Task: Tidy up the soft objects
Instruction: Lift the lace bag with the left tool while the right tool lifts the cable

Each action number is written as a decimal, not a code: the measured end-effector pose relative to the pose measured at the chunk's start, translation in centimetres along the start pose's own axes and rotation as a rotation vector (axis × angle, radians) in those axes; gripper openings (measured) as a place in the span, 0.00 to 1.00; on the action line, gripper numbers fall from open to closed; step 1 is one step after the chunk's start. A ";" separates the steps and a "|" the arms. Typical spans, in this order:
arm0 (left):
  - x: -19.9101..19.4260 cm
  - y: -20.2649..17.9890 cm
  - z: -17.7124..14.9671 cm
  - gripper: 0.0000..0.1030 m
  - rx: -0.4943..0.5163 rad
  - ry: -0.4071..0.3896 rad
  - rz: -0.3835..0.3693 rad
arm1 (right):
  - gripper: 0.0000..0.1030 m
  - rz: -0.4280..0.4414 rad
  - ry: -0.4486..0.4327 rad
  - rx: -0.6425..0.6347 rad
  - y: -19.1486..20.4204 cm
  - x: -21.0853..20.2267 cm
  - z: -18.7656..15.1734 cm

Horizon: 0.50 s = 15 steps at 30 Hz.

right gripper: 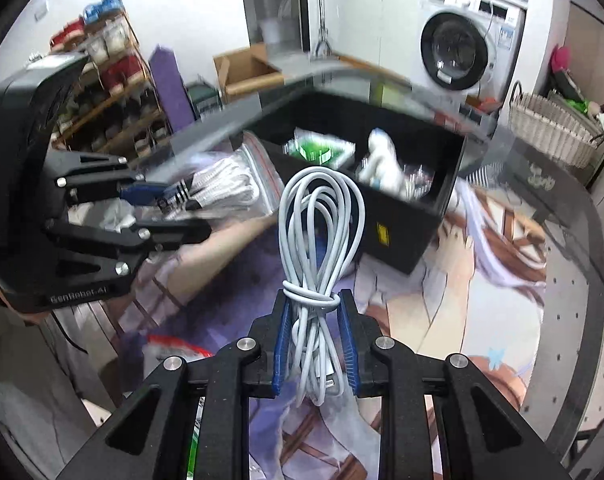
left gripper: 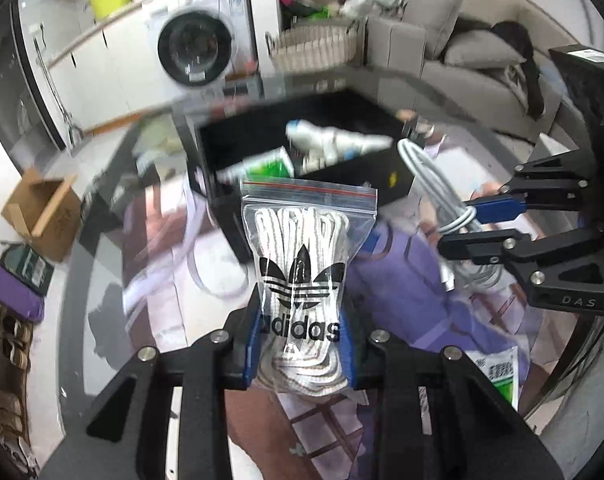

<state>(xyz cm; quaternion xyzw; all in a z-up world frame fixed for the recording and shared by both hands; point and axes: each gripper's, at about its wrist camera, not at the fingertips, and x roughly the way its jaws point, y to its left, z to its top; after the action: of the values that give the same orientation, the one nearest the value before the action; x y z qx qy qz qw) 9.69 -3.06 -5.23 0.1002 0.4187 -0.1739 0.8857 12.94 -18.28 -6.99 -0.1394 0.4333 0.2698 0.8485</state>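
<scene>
The lace bag, a clear zip pouch of white laces, is pinched upright in the left gripper above the mat. The right gripper pinches a coiled white cable. Behind both, the black box holds a green-and-white packet and white wrapped items

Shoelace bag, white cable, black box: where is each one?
shoelace bag (left gripper: pixel 302 248), left wrist view, on its printed front.
white cable (right gripper: pixel 322 216), right wrist view, on its upper loops.
black box (right gripper: pixel 398 232), right wrist view, on its near wall.
</scene>
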 end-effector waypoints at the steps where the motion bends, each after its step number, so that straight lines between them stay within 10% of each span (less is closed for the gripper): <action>1: -0.7 -0.1 0.2 0.29 0.003 -0.035 0.003 | 0.22 0.002 -0.035 -0.001 0.1 -0.7 0.2; 15: -11.2 1.2 -0.5 0.29 -0.028 -0.616 0.070 | 0.22 -0.140 -0.675 -0.077 3.8 -11.3 0.5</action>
<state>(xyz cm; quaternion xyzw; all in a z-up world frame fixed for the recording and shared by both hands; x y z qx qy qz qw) 3.23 0.75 3.19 0.0451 0.1290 -0.1599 0.9776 5.65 -18.81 2.44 -0.1037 0.1069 0.2580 0.9546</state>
